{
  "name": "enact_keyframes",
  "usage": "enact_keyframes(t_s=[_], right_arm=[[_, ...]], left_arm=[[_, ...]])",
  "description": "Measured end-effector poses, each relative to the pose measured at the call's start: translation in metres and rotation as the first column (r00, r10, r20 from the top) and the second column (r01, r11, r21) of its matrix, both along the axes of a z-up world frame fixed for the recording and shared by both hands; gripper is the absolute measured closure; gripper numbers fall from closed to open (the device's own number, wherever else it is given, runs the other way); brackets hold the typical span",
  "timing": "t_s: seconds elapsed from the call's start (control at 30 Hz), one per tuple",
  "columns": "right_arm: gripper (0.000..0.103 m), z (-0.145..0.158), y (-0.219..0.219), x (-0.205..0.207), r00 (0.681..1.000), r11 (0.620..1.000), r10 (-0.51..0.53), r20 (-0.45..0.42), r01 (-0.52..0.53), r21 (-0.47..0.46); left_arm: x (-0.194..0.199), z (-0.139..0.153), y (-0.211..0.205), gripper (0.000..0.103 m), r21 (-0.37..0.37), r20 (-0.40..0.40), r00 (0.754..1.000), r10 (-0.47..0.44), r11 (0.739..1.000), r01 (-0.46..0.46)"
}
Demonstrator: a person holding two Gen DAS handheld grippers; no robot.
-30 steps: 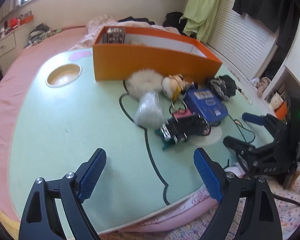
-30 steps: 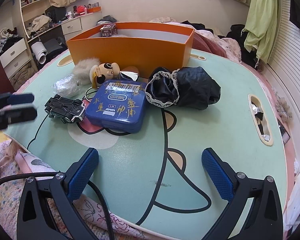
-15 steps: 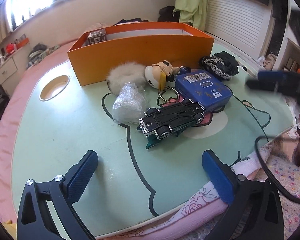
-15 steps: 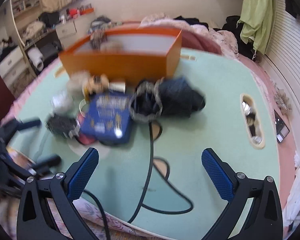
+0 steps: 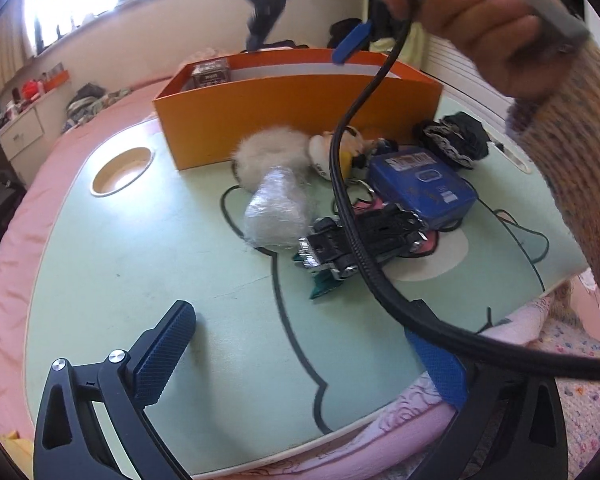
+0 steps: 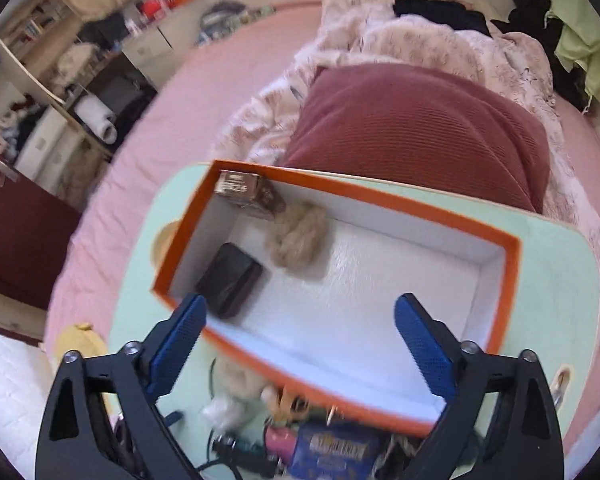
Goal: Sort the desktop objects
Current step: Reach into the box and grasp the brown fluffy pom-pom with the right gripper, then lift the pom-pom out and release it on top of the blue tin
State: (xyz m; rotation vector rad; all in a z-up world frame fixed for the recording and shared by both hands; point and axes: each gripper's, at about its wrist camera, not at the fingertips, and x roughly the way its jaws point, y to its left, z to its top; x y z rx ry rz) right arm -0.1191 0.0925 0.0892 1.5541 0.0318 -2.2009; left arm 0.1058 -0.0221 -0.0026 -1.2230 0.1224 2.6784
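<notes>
Left hand-held gripper: we see its two blue pads wide apart and holding nothing, low over the near edge of the desk.
Toy car: nearest of the unsorted things; we find it lying on the desk, partly crossed in the left wrist view by a black cable.
Wrapped bundle: a clear-plastic packet just left of the car, touching the white fur ball behind it.
Blue tin: flat on the desk to the right of the car, with a small plush keychain and its ring between tin and fur ball.
Black lace cloth: crumpled at the far right, close to the corner of the box.
Orange box: we take this to be the sorting target; it stands behind the loose things.
Box contents: a dark case, a tan fur ball and a small brown carton already lie at one end; the rest of the white floor is bare.
Right hand-held gripper: pads spread and empty; we see it raised above the near wall of the box, looking down into it.
Progress: we judge the sorting about a third done, with three things boxed and some six left on the desk.
Remaining: each loose thing has yet to be picked up and set inside; we cannot tell which comes next.
</notes>
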Motion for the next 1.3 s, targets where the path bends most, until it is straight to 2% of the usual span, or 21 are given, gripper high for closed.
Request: enact_keyframes(t_s=[0.03,0.13,0.2,0.23,0.27,0.3,0.33,0.4,0.6,0.73,0.83,0.9,1.03,1.1,1.2,1.23,1.27,1.3], right_arm=[[0.019,-0.010,-0.012,-0.013,1.000,0.999,-0.005,0.028,0.004,0.050],[0.030,-0.036,-0.025,-0.031,0.995,0.994,-0.029,0.091,0.018,0.111],[0.044,-0.047,-0.028,-0.038,0.992,0.992,-0.031,0.126,0.015,0.123],[0.048,-0.054,-0.030,-0.040,0.989,0.992,-0.031,0.148,0.013,0.122],[0.056,-0.058,-0.031,-0.040,0.988,0.992,-0.035,0.149,0.017,0.122],[0.075,-0.055,-0.032,-0.038,0.991,0.991,-0.033,0.133,0.016,0.130],[0.079,-0.051,-0.031,-0.035,0.992,0.990,-0.019,0.123,0.002,0.139],[0.079,-0.039,-0.024,-0.028,0.994,0.992,-0.015,0.106,0.002,0.124],[0.079,0.020,0.021,0.022,0.999,1.000,-0.024,-0.046,0.024,0.011],[0.079,0.037,0.047,0.063,0.995,0.997,-0.010,-0.102,0.002,-0.074],[0.079,0.035,0.064,0.087,0.994,0.995,0.006,-0.109,-0.016,-0.094],[0.078,0.023,0.064,0.093,0.994,0.996,0.019,-0.104,-0.028,-0.087],[0.077,-0.003,0.067,0.105,0.995,0.999,0.041,-0.094,-0.043,-0.027],[0.076,-0.012,0.069,0.104,0.996,0.997,0.045,-0.082,-0.050,-0.060],[0.072,-0.010,0.078,0.107,0.990,0.996,0.006,-0.139,-0.018,-0.085],[0.071,-0.007,0.081,0.111,0.985,0.997,-0.005,-0.172,-0.010,-0.083],[0.062,-0.003,0.084,0.118,0.978,0.996,-0.012,-0.207,-0.006,-0.086],[0.049,0.000,0.087,0.123,0.974,0.996,-0.013,-0.228,-0.009,-0.092]], left_arm=[[-0.001,0.000,-0.003,0.000,0.001,-0.002,1.000,0.014,1.000,-0.014],[-0.002,-0.001,-0.010,0.000,0.008,-0.009,0.999,0.045,0.999,-0.045],[-0.003,-0.001,-0.012,0.000,0.009,-0.010,0.999,0.049,0.999,-0.049],[-0.003,-0.002,-0.013,0.000,0.011,-0.009,0.999,0.049,0.999,-0.049],[-0.004,-0.002,-0.013,0.000,0.012,-0.010,0.999,0.048,0.999,-0.048],[-0.004,-0.002,-0.013,0.000,0.013,-0.012,0.999,0.047,0.999,-0.047],[-0.003,-0.003,-0.013,0.000,0.013,-0.013,0.999,0.046,0.999,-0.046],[-0.003,-0.003,-0.013,0.000,0.014,-0.014,0.999,0.046,0.999,-0.046],[0.000,-0.003,-0.012,0.000,0.014,-0.015,0.999,0.047,0.999,-0.047],[-0.001,-0.002,-0.012,0.000,0.010,-0.013,0.999,0.049,0.999,-0.049],[-0.002,-0.002,-0.012,0.000,0.009,-0.011,0.999,0.049,0.999,-0.049],[-0.002,-0.002,-0.012,0.000,0.009,-0.010,0.999,0.049,0.999,-0.049],[-0.003,-0.002,-0.012,0.000,0.009,-0.010,0.999,0.049,0.999,-0.049],[-0.003,-0.002,-0.012,0.000,0.010,-0.010,0.999,0.049,0.999,-0.049],[-0.003,-0.001,-0.012,0.000,0.011,-0.011,0.999,0.049,0.999,-0.049],[-0.003,-0.001,-0.012,0.000,0.010,-0.011,0.999,0.049,0.999,-0.049],[-0.003,-0.001,-0.012,0.000,0.010,-0.010,0.999,0.049,0.999,-0.049],[-0.003,-0.001,-0.012,0.000,0.010,-0.010,0.999,0.049,0.999,-0.049]])
